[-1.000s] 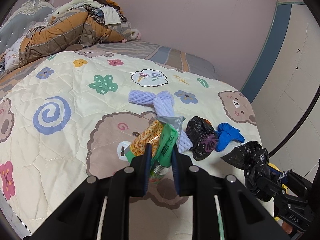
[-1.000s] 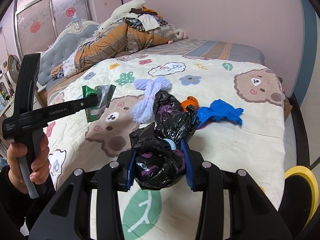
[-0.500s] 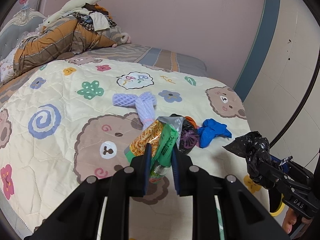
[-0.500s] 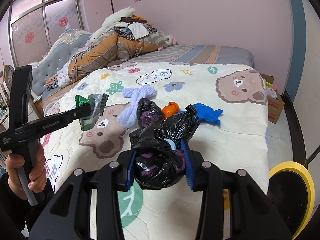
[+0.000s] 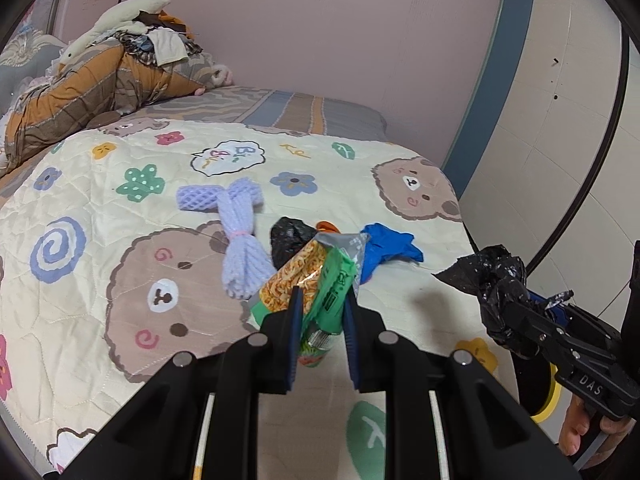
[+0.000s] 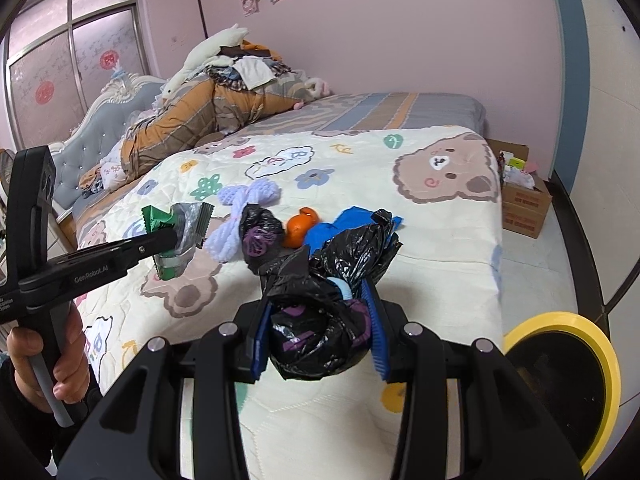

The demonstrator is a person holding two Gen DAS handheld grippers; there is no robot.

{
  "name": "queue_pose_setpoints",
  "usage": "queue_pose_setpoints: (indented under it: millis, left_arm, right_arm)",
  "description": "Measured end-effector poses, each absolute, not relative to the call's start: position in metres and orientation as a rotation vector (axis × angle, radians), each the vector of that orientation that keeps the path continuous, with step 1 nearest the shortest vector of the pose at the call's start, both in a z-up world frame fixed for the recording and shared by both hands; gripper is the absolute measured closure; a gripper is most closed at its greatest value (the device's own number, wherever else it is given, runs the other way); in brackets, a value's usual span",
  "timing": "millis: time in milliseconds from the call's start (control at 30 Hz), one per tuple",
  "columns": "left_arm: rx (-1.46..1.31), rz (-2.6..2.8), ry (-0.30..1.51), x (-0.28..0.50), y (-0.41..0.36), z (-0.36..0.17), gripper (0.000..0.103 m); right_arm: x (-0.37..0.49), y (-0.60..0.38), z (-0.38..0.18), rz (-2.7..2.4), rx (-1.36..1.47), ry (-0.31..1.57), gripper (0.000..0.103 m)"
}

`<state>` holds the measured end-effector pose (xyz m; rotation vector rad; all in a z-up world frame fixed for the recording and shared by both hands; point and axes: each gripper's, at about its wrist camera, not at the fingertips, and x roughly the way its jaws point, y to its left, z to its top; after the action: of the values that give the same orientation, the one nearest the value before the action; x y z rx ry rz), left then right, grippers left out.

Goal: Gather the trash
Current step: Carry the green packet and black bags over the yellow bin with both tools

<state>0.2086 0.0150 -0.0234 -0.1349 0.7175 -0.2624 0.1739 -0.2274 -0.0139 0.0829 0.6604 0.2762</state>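
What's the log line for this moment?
left gripper: shut on snack wrapper | right gripper: shut on black bag | bin: right of bed

My left hand-held gripper (image 5: 322,322) was raised level, its jaws clamped on a snack wrapper (image 5: 310,280). My right hand-held gripper (image 6: 318,334) was held out forward, its jaws squeezing a crumpled black bag (image 6: 324,308), my fist (image 6: 48,364) wrapped around the left handle.
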Motion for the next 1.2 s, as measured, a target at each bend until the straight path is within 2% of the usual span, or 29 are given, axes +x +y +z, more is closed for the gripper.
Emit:
queue_pose_setpoints:
  millis: [1200]
  left_arm:
    - [-0.008,-0.508,0.748,0.198,-0.142,-0.02,0.085]
  right_arm:
    - [0.139,-0.366,-0.012,0.031,0.195,0.616,0.064]
